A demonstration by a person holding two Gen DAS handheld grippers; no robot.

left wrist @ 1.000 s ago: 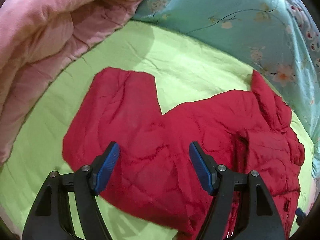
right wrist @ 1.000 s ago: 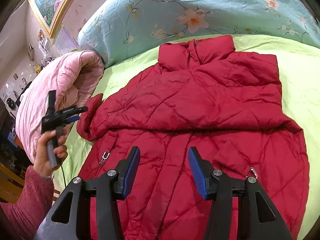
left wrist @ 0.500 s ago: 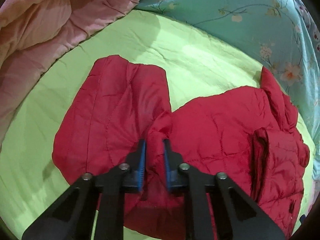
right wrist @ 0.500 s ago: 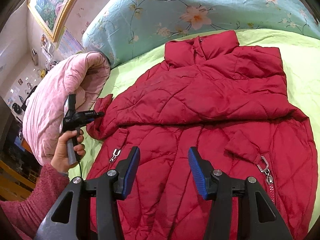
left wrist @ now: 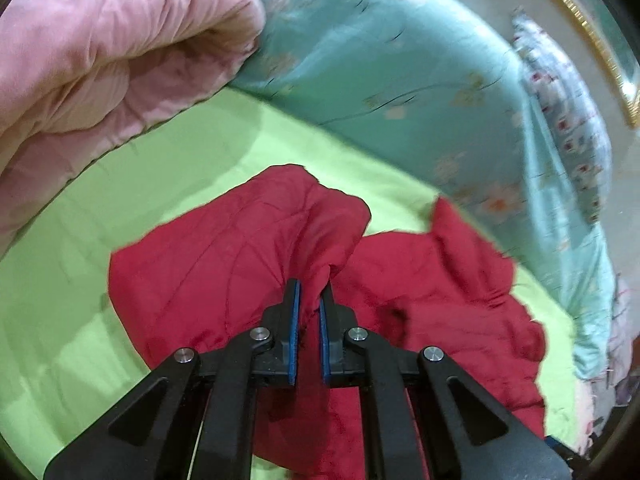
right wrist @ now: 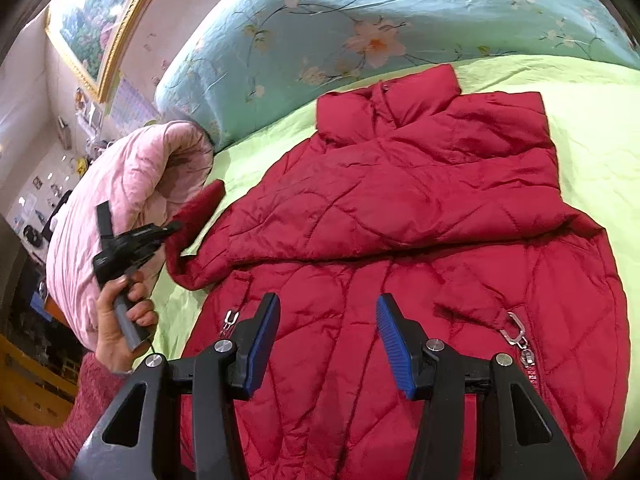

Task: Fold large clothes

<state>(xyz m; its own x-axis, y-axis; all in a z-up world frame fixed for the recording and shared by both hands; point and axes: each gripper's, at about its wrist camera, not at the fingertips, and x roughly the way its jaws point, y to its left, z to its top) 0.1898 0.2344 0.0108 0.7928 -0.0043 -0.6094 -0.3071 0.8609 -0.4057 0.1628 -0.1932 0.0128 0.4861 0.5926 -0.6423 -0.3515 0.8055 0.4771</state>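
The red quilted puffer jacket (right wrist: 420,208) lies spread on the lime-green bed sheet (right wrist: 592,92). The left gripper (left wrist: 309,295) is pressed together and pinches a fold of the jacket's sleeve (left wrist: 256,248). The right gripper (right wrist: 328,312) hangs over the jacket with its jaws spread, holding nothing.

the red jacket (right wrist: 400,208) runs off the bottom edge in the right wrist view, its hem unseen. in the left wrist view, motion blur smears the floral quilt (left wrist: 400,80) and the jacket's far folds.
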